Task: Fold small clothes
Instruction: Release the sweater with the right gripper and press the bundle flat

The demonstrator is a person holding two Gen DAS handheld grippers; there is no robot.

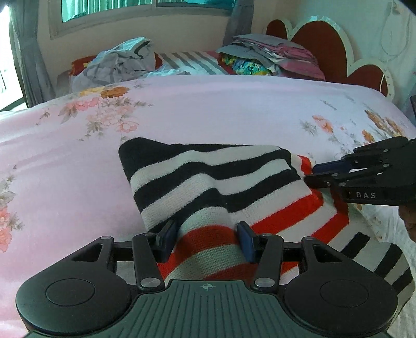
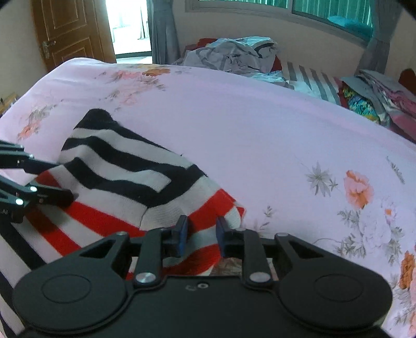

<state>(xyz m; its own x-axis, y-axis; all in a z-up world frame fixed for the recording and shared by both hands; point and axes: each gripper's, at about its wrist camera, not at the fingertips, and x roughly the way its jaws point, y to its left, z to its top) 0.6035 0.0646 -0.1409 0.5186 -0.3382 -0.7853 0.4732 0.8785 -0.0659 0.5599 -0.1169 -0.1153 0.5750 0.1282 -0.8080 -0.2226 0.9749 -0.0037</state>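
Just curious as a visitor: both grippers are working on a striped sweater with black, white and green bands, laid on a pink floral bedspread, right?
Nearly. The striped sweater has black, white and red bands, not green; both wrist views show this. The left gripper, right gripper and pink floral bedspread are as you say.

This is a bedroom in a home: a wide bed covered by a pink floral bedsheet [image 1: 182, 109] fills both views, backed by a scalloped white-and-red headboard [image 1: 322, 44]. Heaps of clothes lie along the far edge, a crumpled grey pile [image 2: 234, 56] and a stack of folded garments [image 1: 273, 52]. Grey curtains [image 2: 163, 31] hang beside a wide window [image 1: 145, 7], and a panelled wooden door [image 2: 67, 31] stands next to a bright doorway.
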